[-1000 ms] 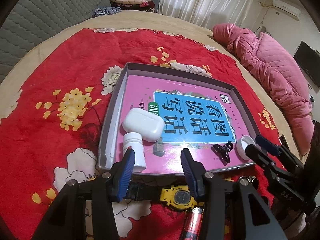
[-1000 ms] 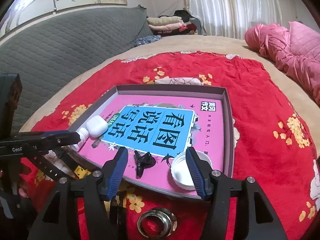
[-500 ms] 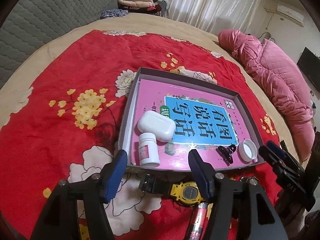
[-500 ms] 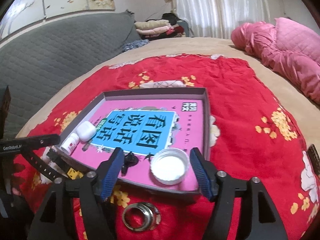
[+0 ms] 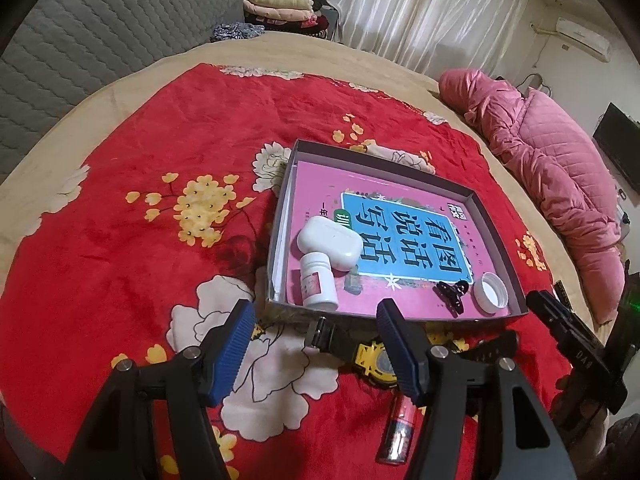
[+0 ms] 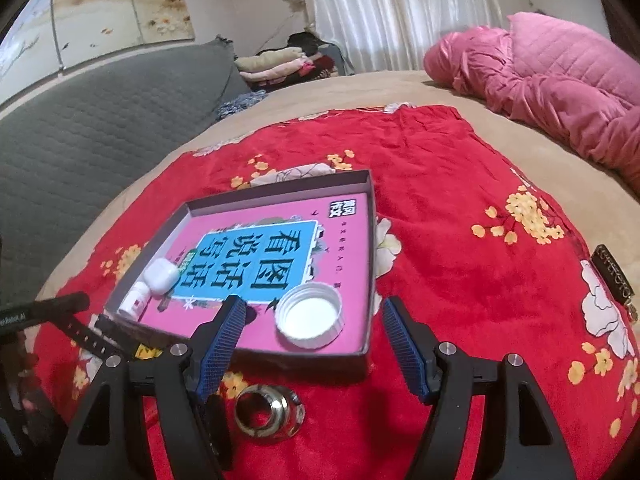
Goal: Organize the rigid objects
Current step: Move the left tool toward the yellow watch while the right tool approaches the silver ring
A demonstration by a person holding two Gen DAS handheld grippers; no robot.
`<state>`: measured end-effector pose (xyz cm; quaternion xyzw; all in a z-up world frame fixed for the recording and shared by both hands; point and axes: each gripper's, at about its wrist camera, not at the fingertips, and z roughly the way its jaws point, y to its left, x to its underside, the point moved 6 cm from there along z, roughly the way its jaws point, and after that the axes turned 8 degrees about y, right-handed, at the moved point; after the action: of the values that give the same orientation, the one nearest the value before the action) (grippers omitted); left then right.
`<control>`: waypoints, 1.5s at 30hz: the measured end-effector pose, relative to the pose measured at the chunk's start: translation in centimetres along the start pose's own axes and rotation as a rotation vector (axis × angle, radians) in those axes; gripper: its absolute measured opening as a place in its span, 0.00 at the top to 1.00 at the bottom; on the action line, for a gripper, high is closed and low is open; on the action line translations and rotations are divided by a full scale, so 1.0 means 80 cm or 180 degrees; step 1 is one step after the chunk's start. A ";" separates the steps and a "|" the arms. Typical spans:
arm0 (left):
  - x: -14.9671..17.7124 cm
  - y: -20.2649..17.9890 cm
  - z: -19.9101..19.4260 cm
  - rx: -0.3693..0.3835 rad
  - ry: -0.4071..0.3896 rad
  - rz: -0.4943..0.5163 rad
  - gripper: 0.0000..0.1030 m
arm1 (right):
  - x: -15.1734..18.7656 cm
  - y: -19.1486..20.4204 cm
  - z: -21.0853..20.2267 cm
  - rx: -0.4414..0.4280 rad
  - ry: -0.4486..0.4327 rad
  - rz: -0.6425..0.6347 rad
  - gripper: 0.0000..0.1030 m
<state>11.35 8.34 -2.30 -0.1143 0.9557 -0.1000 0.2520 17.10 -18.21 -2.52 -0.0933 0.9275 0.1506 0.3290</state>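
Note:
A shallow grey box with a pink and blue book cover as its floor lies on the red blanket. In it are a white earbud case, a white pill bottle on its side, a black hair clip and a white cap. The box and cap also show in the right wrist view. My left gripper is open and empty above a yellow watch, near a red battery. My right gripper is open and empty above a metal ring.
A pink quilted duvet lies at the bed's far right. Folded clothes sit at the head, beside a grey padded headboard. A dark tag with a key ring lies on the blanket at the right.
Both grippers have drawn back from the box and risen a little. The right one has also swung to the right. The pill bottle now lies in the box, clear of the left fingers.

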 end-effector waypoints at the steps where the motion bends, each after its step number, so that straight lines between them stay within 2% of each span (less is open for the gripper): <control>1: 0.001 -0.001 -0.001 0.0001 -0.0002 0.0011 0.39 | 0.002 0.003 -0.001 0.0003 0.0007 -0.0026 0.29; 14: 0.020 -0.009 -0.013 -0.0033 0.0009 0.0212 0.39 | 0.022 0.011 -0.015 0.0041 0.0074 -0.0045 0.29; 32: 0.065 -0.054 -0.003 0.0073 0.0232 0.0563 0.39 | 0.049 0.016 -0.030 0.0055 0.0248 -0.0028 0.29; 45: 0.079 -0.068 -0.001 0.0109 0.0290 0.0627 0.39 | 0.055 0.016 -0.036 0.0026 0.0290 -0.0001 0.29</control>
<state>6.86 1.47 -3.80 -0.0109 0.9709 -0.0962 0.2189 11.67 -18.31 -2.93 -0.0989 0.9422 0.1424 0.2869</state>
